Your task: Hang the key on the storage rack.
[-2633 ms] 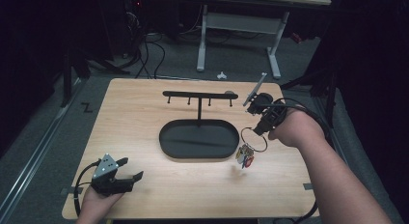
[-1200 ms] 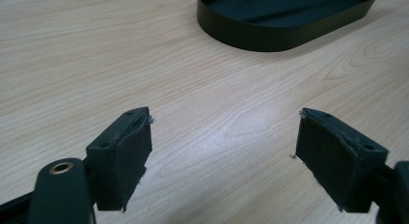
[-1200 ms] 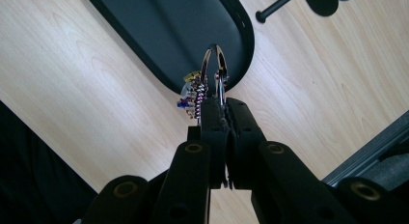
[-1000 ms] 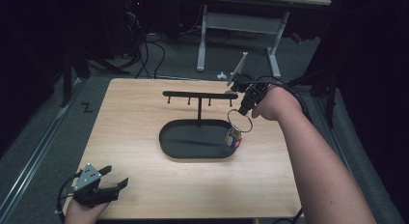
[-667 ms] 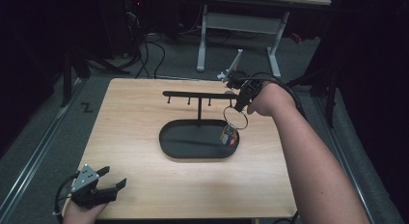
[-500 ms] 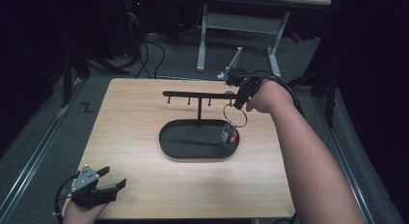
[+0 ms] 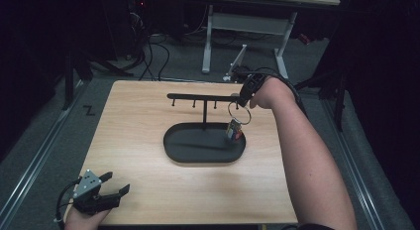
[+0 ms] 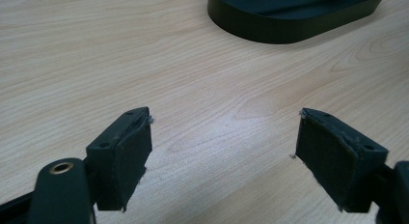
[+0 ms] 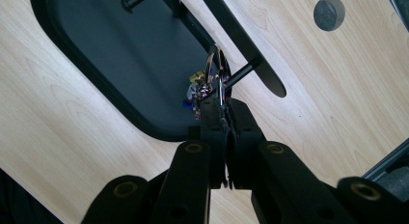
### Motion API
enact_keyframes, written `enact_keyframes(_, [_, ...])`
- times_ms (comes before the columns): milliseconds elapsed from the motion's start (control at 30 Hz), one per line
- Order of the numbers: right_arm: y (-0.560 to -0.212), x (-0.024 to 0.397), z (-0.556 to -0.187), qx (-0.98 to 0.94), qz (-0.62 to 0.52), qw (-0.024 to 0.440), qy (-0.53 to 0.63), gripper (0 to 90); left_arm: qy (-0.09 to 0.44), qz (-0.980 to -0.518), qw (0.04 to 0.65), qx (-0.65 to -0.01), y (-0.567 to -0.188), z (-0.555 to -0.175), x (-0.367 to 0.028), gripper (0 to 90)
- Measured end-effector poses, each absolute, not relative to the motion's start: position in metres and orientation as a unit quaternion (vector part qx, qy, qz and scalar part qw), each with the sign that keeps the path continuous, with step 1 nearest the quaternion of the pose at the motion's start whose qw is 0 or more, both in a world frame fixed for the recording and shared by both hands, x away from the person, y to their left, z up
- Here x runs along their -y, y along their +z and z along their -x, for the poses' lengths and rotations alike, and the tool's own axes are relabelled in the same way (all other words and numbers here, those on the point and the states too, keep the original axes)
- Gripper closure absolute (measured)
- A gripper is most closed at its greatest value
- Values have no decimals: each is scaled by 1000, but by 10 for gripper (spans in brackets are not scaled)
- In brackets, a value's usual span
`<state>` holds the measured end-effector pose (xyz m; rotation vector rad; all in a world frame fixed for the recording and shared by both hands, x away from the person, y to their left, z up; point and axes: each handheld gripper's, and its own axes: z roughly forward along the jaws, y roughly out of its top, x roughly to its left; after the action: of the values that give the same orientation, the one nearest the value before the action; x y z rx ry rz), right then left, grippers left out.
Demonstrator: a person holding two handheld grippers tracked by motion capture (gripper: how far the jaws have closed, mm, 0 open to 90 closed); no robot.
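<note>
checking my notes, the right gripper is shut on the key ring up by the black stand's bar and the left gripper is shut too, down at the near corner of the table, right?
Not quite: the left gripper is open, its jaws spread wide over bare table in the left gripper view. The rest holds: the right gripper is shut on the key ring by the stand's bar.

Blk stand [image 7: 204, 113], silver keyring [image 7: 239, 112], light-wood table [image 7: 138, 141].

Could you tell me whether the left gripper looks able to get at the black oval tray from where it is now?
Probably yes. The left gripper sits open and empty at the table's near corner, and only bare wood lies between it and the black oval tray. The right gripper holds the key ring at the tray's far end.
</note>
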<state>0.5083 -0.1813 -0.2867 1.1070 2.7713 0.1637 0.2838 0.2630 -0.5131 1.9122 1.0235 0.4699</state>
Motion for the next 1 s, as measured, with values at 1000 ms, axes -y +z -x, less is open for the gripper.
enact_keyframes(1000, [-292, 178, -519, -918, -381, 82, 73, 838, 191, -772, 446, -411, -513, -285, -262, 208])
